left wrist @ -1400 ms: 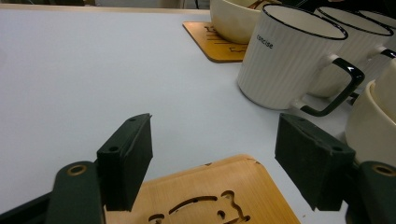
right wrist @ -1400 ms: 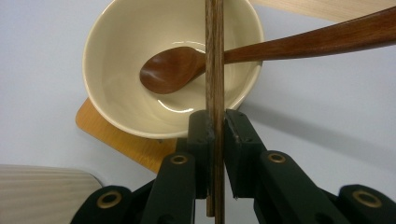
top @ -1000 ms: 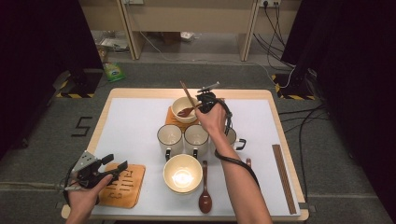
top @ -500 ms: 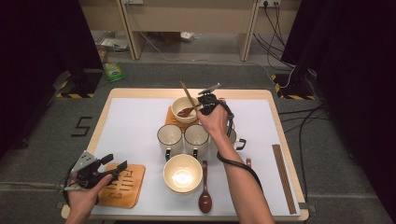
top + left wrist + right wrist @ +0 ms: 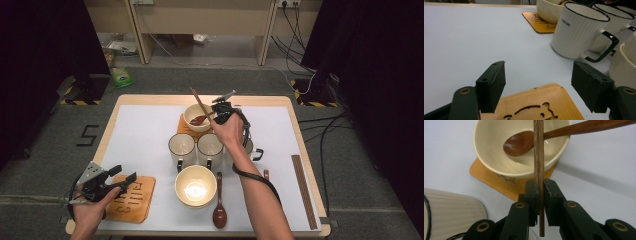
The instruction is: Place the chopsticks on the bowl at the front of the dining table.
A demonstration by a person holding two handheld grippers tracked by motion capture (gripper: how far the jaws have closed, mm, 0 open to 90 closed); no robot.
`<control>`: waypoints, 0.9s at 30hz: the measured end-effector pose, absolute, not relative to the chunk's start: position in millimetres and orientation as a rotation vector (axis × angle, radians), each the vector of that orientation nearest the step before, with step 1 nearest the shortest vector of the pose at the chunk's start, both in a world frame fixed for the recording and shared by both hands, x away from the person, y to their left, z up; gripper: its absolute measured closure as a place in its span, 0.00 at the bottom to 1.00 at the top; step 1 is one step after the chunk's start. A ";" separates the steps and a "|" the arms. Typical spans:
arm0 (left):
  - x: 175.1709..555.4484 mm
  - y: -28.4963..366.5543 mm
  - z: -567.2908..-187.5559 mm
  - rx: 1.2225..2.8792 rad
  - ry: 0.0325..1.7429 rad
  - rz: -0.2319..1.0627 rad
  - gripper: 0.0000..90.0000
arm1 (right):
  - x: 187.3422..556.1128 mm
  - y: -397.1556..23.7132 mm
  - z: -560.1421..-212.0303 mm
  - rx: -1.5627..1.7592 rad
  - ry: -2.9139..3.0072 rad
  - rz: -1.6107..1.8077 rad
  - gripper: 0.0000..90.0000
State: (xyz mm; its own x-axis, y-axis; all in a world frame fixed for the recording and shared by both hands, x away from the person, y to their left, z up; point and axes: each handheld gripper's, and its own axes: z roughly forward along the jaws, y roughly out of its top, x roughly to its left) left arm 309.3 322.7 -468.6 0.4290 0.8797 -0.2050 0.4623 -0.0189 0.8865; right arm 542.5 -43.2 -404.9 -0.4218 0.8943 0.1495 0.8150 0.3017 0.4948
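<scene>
At the left of the table, your left gripper (image 5: pixel 120 178) rests above the near wooden coaster (image 5: pixel 131 198), and its jaws stand wide apart with nothing between them; in the left gripper view the coaster (image 5: pixel 541 105) lies just under the open jaws. To the right of it stands the near bowl (image 5: pixel 195 185), empty, and beside this bowl a dark wooden spoon (image 5: pixel 219 207) lies on the white mat. Behind them two ribbed mugs (image 5: pixel 196 149) stand side by side, touching or almost touching. Further back, the far bowl (image 5: pixel 197 117) sits on a second coaster (image 5: pixel 183 127) and holds another wooden spoon (image 5: pixel 520 143), whose handle leans over the rim. Your right gripper (image 5: pixel 218 113) is just beside this bowl, and its jaws have just been closing on a thin wooden stick (image 5: pixel 538 157), probably chopsticks; now they clamp it, and the stick rises over the bowl. At the far right, a long wooden strip (image 5: pixel 303 190) lies along the table edge.
</scene>
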 end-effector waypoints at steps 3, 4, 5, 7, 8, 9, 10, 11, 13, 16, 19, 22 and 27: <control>309.3 322.8 -468.4 1.650 1.189 0.506 0.30 | 542.8 -40.1 -405.2 1.588 2.411 0.774 0.90; 309.3 322.8 -468.5 1.650 1.189 0.506 0.30 | 542.8 -39.3 -405.3 1.586 2.411 0.774 0.90; 309.2 323.0 -468.5 1.651 1.191 0.506 0.30 | 543.0 -38.4 -405.3 1.583 2.412 0.775 0.90; 309.2 323.2 -468.4 1.649 1.190 0.505 0.30 | 543.6 -36.8 -405.3 1.582 2.413 0.776 0.90; 309.1 323.5 -468.2 1.650 1.189 0.506 0.30 | 543.5 -36.1 -405.1 1.587 2.413 0.776 0.90; 309.2 323.6 -468.2 1.649 1.189 0.507 0.30 | 543.6 -35.4 -405.0 1.580 2.415 0.779 0.90; 309.2 323.6 -468.2 1.649 1.189 0.507 0.30 | 543.6 -34.7 -404.9 1.580 2.414 0.778 0.90; 309.2 323.6 -468.2 1.649 1.189 0.506 0.30 | 543.6 -34.3 -404.8 1.581 2.414 0.778 0.90; 309.1 323.2 -468.3 1.649 1.189 0.505 0.30 | 543.9 -33.4 -404.8 1.584 2.415 0.778 0.90; 309.2 323.3 -468.2 1.650 1.189 0.506 0.30 | 544.3 -32.5 -405.4 1.585 2.415 0.779 0.90; 309.2 323.6 -468.2 1.649 1.190 0.506 0.30 | 544.6 -31.4 -405.2 1.584 2.415 0.780 0.90; 309.3 323.5 -468.3 1.650 1.189 0.506 0.30 | 544.8 -30.0 -404.8 1.580 2.416 0.783 0.90; 309.1 323.9 -468.0 1.649 1.189 0.508 0.30 | 544.5 -27.1 -404.4 1.573 2.420 0.785 0.90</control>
State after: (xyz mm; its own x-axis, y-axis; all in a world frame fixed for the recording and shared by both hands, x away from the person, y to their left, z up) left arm 309.1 323.9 -468.0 0.4284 0.8800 -0.2051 0.4605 -0.0173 0.8875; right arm 544.5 -27.1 -404.4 -0.4386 0.8856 0.1529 0.8068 0.3131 0.5011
